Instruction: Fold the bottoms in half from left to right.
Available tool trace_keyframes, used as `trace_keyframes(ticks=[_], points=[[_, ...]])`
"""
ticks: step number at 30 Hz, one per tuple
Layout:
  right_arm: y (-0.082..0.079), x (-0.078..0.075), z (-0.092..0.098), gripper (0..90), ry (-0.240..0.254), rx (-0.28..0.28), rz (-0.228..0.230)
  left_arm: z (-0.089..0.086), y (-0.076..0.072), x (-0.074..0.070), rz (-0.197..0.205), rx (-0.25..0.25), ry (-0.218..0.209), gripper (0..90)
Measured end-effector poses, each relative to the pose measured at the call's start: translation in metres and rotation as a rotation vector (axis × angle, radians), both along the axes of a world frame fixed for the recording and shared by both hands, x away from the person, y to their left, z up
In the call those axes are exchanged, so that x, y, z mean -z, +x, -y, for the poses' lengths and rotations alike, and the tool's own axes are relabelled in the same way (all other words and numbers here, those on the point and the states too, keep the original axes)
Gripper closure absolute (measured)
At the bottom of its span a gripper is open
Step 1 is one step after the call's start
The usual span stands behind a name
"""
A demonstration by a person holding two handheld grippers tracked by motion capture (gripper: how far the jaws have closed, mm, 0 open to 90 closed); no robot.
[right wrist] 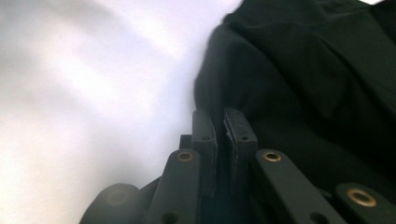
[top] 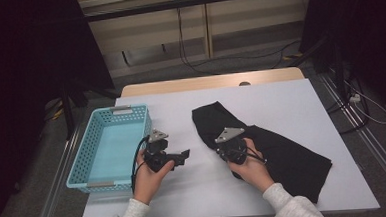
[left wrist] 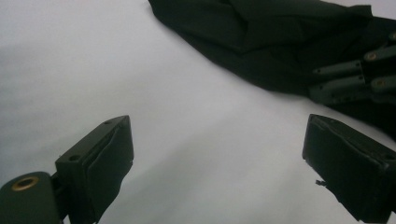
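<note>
High view: the black cloth (top: 278, 151) lies spread on the right half of the white desk (top: 185, 189). The right gripper (top: 231, 147) sits on the cloth's left edge. The left gripper (top: 179, 158) hovers over bare desk, between the cloth and the light blue basket (top: 79, 167) at the left edge.

Left gripper view: the jaws stand wide apart with nothing between them; the cloth (left wrist: 261, 42) lies beyond, at upper right.

Right gripper view: the jaws are drawn almost together, with a fold of the cloth (right wrist: 299, 79) pinched at the tips.
</note>
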State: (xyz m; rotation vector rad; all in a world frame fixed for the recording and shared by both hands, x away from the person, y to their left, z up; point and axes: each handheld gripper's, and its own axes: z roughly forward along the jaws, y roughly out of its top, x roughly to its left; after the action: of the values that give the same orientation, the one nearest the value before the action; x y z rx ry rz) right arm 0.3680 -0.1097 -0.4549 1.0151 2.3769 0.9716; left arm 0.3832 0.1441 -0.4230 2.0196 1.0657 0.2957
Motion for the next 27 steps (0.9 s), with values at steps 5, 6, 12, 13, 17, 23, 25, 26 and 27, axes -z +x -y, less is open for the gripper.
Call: trace_keyframes(ticks=[5, 6, 12, 13, 17, 23, 25, 26, 27], points=[[-0.012, -0.002, -0.008, 85.1, 0.035, -0.078, -0.043, -0.004, 0.001, -0.003, 0.004, -0.002, -0.014, 8.8], [-0.016, -0.003, -0.010, 85.1, 0.037, -0.095, -0.050, -0.005, 0.001, -0.004, 0.005, -0.007, -0.018, 8.8], [-0.042, -0.004, -0.018, 79.6, 0.071, -0.190, -0.088, -0.004, 0.004, -0.006, 0.012, -0.003, -0.028, 8.8], [-0.046, -0.005, -0.017, 79.9, 0.084, -0.207, -0.097, -0.003, 0.004, -0.006, 0.011, -0.001, -0.028, 8.8], [-0.052, -0.010, -0.012, 66.0, 0.107, -0.222, -0.112, 0.000, 0.007, -0.007, 0.013, 0.003, -0.033, 9.1], [-0.040, -0.030, 0.018, 49.2, 0.153, -0.112, -0.021, 0.005, 0.010, -0.006, 0.012, 0.015, -0.028, 9.2], [-0.031, -0.034, 0.028, 49.4, 0.167, -0.079, 0.006, 0.007, 0.011, -0.005, 0.009, 0.020, -0.025, 9.1], [-0.027, -0.034, 0.031, 49.2, 0.171, -0.057, 0.017, 0.008, 0.011, -0.005, 0.007, 0.023, -0.025, 9.1], [-0.023, -0.034, 0.033, 48.6, 0.174, -0.039, 0.024, 0.009, 0.011, -0.005, 0.007, 0.023, -0.027, 9.2]])
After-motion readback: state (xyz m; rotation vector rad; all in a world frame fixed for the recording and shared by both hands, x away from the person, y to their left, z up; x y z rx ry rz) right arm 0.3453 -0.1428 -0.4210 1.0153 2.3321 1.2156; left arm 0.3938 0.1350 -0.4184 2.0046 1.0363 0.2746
